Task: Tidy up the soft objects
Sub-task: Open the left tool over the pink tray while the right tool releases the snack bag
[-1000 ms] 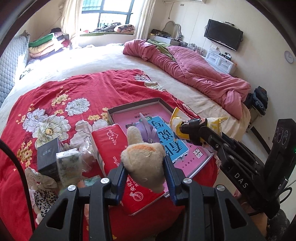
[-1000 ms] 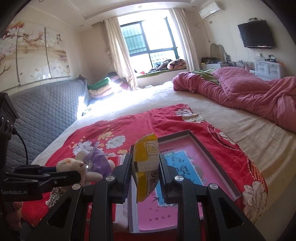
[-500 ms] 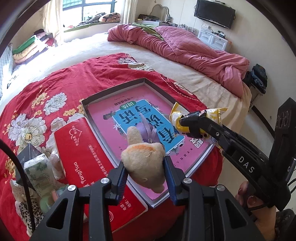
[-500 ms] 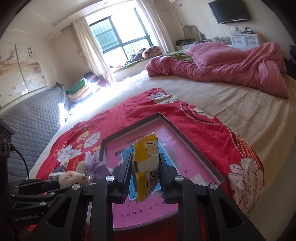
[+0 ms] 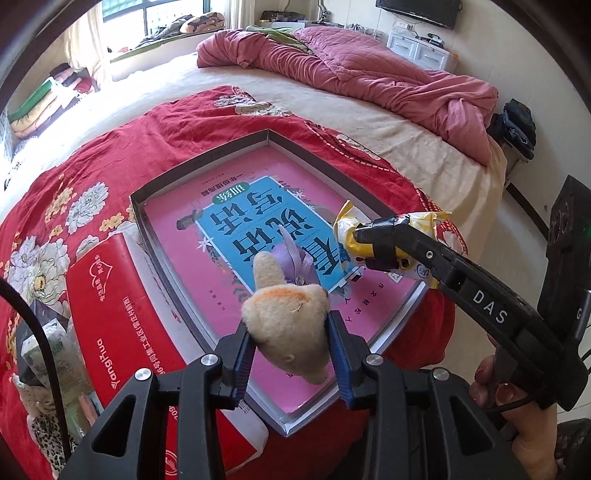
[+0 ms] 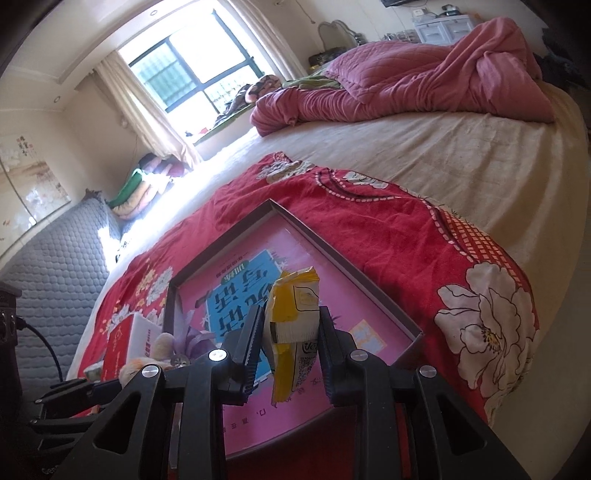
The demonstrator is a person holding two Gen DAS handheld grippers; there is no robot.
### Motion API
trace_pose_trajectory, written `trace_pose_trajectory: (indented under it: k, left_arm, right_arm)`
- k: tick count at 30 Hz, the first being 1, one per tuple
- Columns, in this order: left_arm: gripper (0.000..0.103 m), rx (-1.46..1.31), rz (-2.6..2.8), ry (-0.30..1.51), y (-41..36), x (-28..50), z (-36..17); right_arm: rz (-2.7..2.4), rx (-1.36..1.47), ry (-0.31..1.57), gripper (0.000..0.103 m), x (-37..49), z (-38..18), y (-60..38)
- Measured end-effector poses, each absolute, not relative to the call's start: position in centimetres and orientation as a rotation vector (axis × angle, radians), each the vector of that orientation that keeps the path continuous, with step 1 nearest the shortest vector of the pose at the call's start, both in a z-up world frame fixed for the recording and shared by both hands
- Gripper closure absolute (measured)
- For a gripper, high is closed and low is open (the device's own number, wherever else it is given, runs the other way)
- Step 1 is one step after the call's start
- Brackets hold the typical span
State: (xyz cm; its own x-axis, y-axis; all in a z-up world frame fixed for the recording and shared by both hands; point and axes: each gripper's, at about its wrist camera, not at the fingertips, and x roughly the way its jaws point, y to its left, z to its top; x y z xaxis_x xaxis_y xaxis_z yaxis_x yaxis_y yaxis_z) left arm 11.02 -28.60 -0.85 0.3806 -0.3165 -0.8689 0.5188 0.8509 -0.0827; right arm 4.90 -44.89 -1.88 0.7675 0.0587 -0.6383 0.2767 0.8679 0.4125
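Two grippers each carry one soft thing above the shallow box (image 5: 207, 158) on the bed. The left gripper (image 5: 291, 354) is clenched on a tan plush toy (image 5: 288, 325), its blue pads pressing the toy's sides; the toy's long axis runs away from the camera, with an ear and a purple ribbon (image 5: 295, 258) pointing forward over the box's pink and blue book cover (image 5: 236, 221). The right gripper (image 6: 291, 343) grips a yellow and white snack packet (image 6: 291, 314). In the right wrist view the packet stands upright between the fingers, its long axis vertical, crimped top end up and printed lower end hanging below the pads. In the left wrist view the same packet (image 5: 391, 243) lies crosswise in the black fingers, over the box's right corner.

The box rests on a red floral blanket (image 5: 122, 147) spread over a cream sheet (image 6: 443, 155). Just beside the box's left wall lies a red tissue pack (image 5: 118, 325); further left sit smaller packs and a leopard-print item (image 5: 48, 439), partly cut off by the frame edge. A rumpled pink quilt (image 5: 369, 77) lies at the far side of the bed. Beyond are a curtained window (image 6: 192, 70), a grey quilted headboard (image 6: 55, 266), folded bedding (image 6: 140, 188), and a wall television (image 5: 417, 11) above white drawers (image 5: 421, 51).
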Motion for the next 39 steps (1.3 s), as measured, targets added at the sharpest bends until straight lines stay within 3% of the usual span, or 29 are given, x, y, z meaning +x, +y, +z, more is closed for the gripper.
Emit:
trace_pose_trajectory:
  k: [4, 17, 23, 34, 39]
  left_arm:
    - [0.065, 0.229, -0.533, 1.073, -28.9, 11.1, -1.5]
    - [0.064, 0.228, -0.546, 1.132, -29.2, 11.0, -2.5]
    - [0.063, 0.230, -0.536, 1.149, -29.0, 10.9, -2.7]
    - [0.047, 0.233, -0.526, 1.129, -28.5, 10.6, -2.1]
    - [0.045, 0.215, -0.520, 1.101, -27.8, 10.3, -1.2]
  right_arm:
    - [-0.169, 0.476, 0.742, 0.066, 5.0, -2.5, -44.9]
    - [-0.235, 0.434, 0.807, 0.064, 5.2, -3.4, -44.8]
    - [-0.244, 0.431, 0.795, 0.054, 4.9, -3.0, -44.8]
    - [-0.267, 0.361, 0.777, 0.048, 4.8, -2.1, -44.2]
    - [-0.280, 0.324, 0.765, 0.047, 4.8, -1.7, -43.9]
